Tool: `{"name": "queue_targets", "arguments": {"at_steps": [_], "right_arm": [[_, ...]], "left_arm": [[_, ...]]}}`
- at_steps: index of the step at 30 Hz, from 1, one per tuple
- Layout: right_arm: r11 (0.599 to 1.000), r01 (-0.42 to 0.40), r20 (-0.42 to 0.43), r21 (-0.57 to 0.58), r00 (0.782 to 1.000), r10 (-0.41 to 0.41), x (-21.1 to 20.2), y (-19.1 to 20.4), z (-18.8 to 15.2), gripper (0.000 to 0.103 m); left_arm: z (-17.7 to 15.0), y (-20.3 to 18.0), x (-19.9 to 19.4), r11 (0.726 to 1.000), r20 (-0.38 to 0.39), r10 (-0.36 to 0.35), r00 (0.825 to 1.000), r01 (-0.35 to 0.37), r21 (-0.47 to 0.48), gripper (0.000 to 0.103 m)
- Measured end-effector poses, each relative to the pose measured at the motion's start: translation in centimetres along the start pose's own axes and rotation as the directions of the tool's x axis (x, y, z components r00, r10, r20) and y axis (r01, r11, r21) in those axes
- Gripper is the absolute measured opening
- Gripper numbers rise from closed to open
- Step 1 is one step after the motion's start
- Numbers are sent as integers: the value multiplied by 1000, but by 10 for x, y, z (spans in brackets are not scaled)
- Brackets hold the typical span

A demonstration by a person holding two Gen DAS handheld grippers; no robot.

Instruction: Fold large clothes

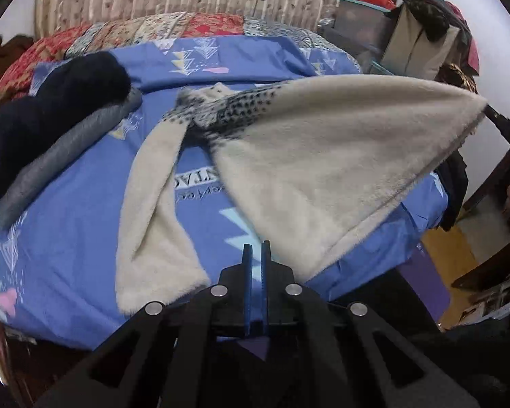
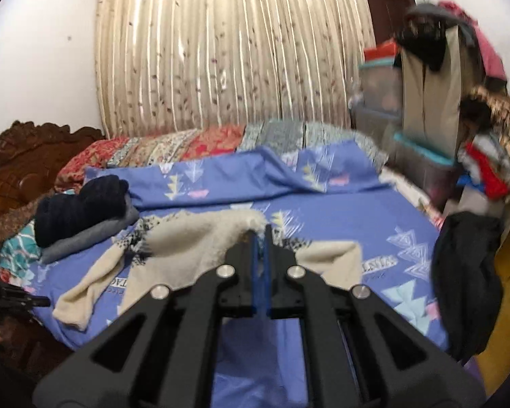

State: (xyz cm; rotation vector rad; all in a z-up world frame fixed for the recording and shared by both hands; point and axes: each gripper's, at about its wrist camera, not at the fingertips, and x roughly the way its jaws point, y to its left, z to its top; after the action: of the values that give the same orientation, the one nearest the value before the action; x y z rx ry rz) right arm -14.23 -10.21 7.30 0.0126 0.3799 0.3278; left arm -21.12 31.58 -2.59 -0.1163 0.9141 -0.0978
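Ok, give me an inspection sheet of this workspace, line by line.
Surface: bed under a blue patterned sheet, rumpled at the far side.
Job's things: cream fleece garment with dark dotted print, partly lifted, one corner raised to the right; one part lies flat.
Clutter: folded stack, navy knit on a grey garment.
Grippers: left gripper shut, holding nothing; right gripper shut on the fleece corner.
Cables: nothing seen.
Surroundings: striped curtain, patchwork quilt, carved headboard, storage bins and hanging clothes at the right.

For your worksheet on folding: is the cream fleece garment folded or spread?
Neither yet: the cream fleece garment is half-lifted, one corner pinched by the right claw, the rest lying loose.
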Motion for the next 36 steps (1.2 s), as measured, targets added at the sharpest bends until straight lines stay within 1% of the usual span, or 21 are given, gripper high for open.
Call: {"name": "queue_targets", "arguments": {"at_steps": [2, 4, 5, 6, 7, 8, 9, 10, 11, 12, 13, 14, 17, 18, 19, 20, 21, 23, 26, 32, 36], "right_arm": [[999, 26, -71, -36, 997, -29, 8, 5, -20, 3], [997, 62, -199, -53, 977, -71, 33, 1, -52, 3], [997, 71, -237, -42, 968, -79, 40, -4, -63, 3], [996, 90, -307, -21, 947, -92, 55, -11, -83, 4], [992, 126, -369, -1, 922, -117, 69, -21, -99, 7], [985, 171, -424, 21, 894, -146, 82, -33, -115, 9], [979, 201, -458, 45, 875, -159, 92, -42, -125, 10], [971, 225, -487, 86, 860, -156, 98, -52, -135, 13], [964, 229, -499, 137, 857, -133, 101, -60, -142, 19], [956, 232, -495, 180, 861, -116, 101, -67, -144, 24], [947, 243, -485, 208, 867, -116, 101, -74, -145, 35], [939, 256, -470, 228, 874, -124, 98, -79, -144, 42], [933, 253, -452, 257, 885, -116, 95, -86, -136, 43], [933, 254, -451, 253, 885, -119, 95, -86, -133, 43], [935, 253, -450, 247, 885, -121, 96, -86, -131, 43], [937, 250, -447, 243, 886, -121, 98, -86, -129, 44], [938, 249, -446, 243, 887, -120, 99, -86, -128, 45], [938, 243, -442, 248, 890, -114, 103, -88, -127, 47], [934, 238, -445, 266, 890, -99, 107, -89, -128, 47], [927, 232, -436, 295, 896, -86, 109, -93, -130, 47], [927, 230, -435, 297, 897, -84, 110, -94, -131, 47]], "left_arm": [[-11, 3, 5, 998, -28, 55, 998, -55, 6, 27], [-19, 3, 16, 996, -67, 91, 994, -89, 30, 27], [-19, 0, 21, 994, -85, 99, 991, -95, 44, 27], [-18, -4, 26, 993, -100, 101, 990, -95, 65, 27], [-14, -12, 32, 990, -105, 97, 990, -86, 108, 27], [-11, -19, 35, 986, -98, 95, 991, -80, 146, 27], [-7, -34, 42, 975, -82, 90, 993, -71, 211, 27], [-5, -44, 47, 965, -76, 81, 994, -59, 254, 28], [-2, -55, 55, 951, -74, 72, 995, -46, 305, 28], [-1, -66, 63, 935, -76, 72, 995, -40, 352, 29], [-1, -80, 73, 912, -82, 74, 994, -34, 408, 29], [0, -88, 79, 896, -86, 67, 994, -22, 444, 29], [-4, -115, 93, 839, -105, 16, 994, 43, 543, 29], [-5, -121, 98, 824, -112, 13, 994, 53, 564, 29], [-9, -128, 104, 798, -119, 20, 993, 56, 599, 29], [-11, -130, 107, 788, -122, 23, 992, 57, 613, 29], [-16, -135, 111, 769, -130, 20, 991, 68, 636, 29], [-22, -139, 114, 747, -119, 25, 993, 61, 662, 29], [-34, -141, 118, 701, -43, 57, 997, -9, 713, 29], [-45, -136, 139, 661, 2, 140, 990, -95, 744, 29], [-43, -137, 147, 651, 67, 173, 983, -165, 741, 29]]}}
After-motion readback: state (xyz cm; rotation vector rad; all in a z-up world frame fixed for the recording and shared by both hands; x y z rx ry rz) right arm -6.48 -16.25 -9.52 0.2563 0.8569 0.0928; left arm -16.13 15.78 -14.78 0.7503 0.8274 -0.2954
